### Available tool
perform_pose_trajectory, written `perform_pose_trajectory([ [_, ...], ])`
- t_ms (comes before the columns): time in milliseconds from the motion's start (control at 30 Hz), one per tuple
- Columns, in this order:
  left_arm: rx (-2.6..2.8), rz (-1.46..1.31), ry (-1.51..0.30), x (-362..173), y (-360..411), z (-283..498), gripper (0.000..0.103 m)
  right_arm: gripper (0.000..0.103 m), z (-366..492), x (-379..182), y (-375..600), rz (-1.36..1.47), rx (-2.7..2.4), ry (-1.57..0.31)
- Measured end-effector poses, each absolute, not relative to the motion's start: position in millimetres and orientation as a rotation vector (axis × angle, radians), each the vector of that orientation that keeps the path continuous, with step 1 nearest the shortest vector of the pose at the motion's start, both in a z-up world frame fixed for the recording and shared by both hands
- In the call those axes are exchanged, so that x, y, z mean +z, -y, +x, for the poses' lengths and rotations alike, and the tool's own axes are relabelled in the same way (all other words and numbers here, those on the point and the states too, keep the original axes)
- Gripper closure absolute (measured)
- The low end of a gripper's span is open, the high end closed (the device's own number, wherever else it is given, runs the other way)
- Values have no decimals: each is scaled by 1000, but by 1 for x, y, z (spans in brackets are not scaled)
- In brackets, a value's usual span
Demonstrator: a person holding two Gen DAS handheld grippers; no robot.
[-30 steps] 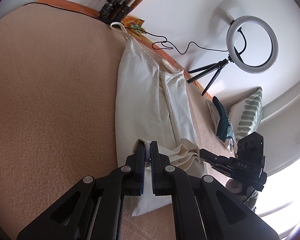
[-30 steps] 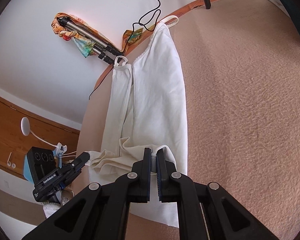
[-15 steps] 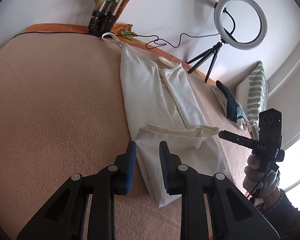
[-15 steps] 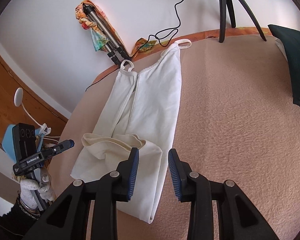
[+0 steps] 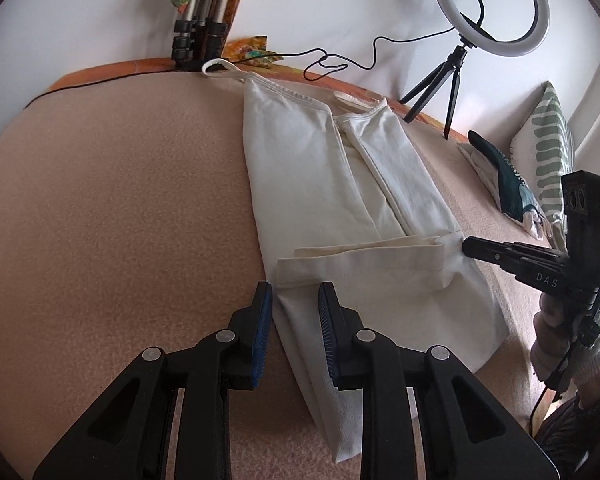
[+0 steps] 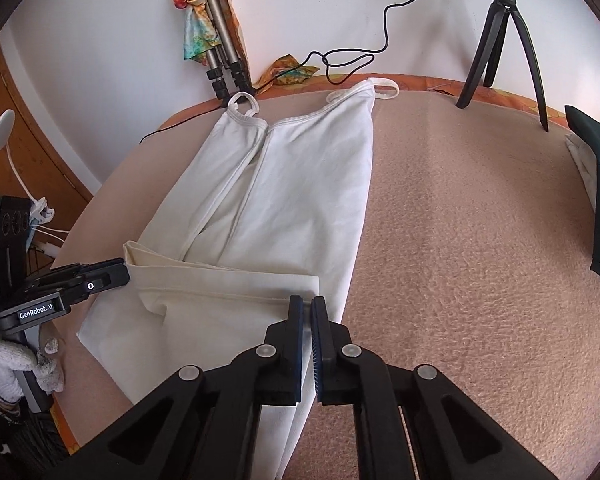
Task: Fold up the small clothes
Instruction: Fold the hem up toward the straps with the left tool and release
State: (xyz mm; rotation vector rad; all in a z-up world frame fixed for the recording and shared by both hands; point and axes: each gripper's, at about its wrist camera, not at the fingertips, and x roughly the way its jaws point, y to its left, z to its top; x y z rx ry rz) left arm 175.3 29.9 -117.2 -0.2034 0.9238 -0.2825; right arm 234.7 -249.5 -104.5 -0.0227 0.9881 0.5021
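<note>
On the left, the left gripper (image 5: 292, 304) stands with its blue-padded jaws apart and nothing between them, poised just over the near left corner of the turned-up hem. The cream sleeveless cotton top (image 5: 340, 184) lies flat and lengthwise on the tan fleece-covered surface (image 5: 112, 216), straps toward the far edge, both long sides already folded in to meet along a centre seam, and its hem doubled back a short way toward the straps.

Further right, in the right wrist view, the right gripper (image 6: 307, 312) has its jaws nearly closed at the right corner of that doubled hem (image 6: 236, 284). A sliver of cloth seems to sit between the pads, though whether it is truly pinched I cannot tell.

The step in hand looks like carrying the hem end up toward the straps. To do it well, each gripper should take its corner through both layers at matching spots along the fold, so the edge lifts level. The left one needs to drop and close before anything rises. Then both should travel together, keeping the cloth lightly taut across its width, and lay it down square to the long edges, short of the strap loops (image 6: 242, 102).
</note>
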Motion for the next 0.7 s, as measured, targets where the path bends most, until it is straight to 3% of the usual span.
perform_pose_trajectory([
  [167,-212,-176,-891,-112,-35,173,81,101,237,-97,259,-12,445,-966],
  [267,-231,-214,-869,-105,-39,171,81,93,231,-87,253,-21,488,-931],
  [300,-242,-216,-866,-104,-38,171,81,66,229,-85,249,-25,505,-925],
  [333,-257,-220,-862,-103,-37,170,81,53,227,-84,246,-29,512,-912],
  [367,-267,-219,-862,-102,-34,170,81,53,226,-85,243,-37,522,-911],
  [467,-284,-179,-875,-105,-23,169,81,67,227,-92,235,-64,539,-933],
  [700,-292,-140,-900,-113,-14,170,81,65,232,-104,237,-46,539,-978],
])
